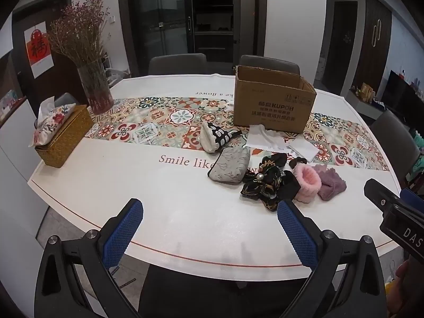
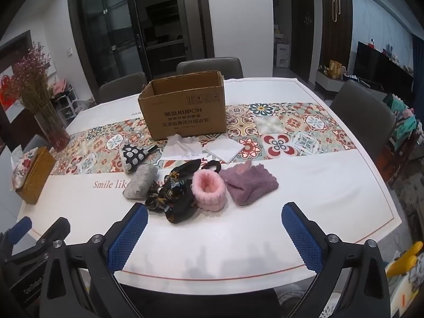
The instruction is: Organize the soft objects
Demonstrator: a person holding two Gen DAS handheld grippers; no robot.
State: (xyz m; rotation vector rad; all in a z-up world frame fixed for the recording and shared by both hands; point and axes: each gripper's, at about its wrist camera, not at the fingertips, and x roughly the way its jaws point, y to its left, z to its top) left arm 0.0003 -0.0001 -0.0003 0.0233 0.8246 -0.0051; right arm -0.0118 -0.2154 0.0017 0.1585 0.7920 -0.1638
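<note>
Both our tongs hang spread and empty over the near table edge, the left gripper [image 1: 209, 228] and the right gripper [image 2: 214, 229] alike. Ahead of them, left to right, lie a grey zipped fabric pouch [image 2: 140, 182], a black patterned scrunchie heap [image 2: 172, 198], a fluffy pink wristband [image 2: 209, 189] and a folded mauve fleece cloth [image 2: 249, 185]. Beyond stands the open brown cardboard box [image 2: 185, 108]. We judge nothing is sorted yet; next, the right tongs need to reach forward and pinch the wristband.
</note>
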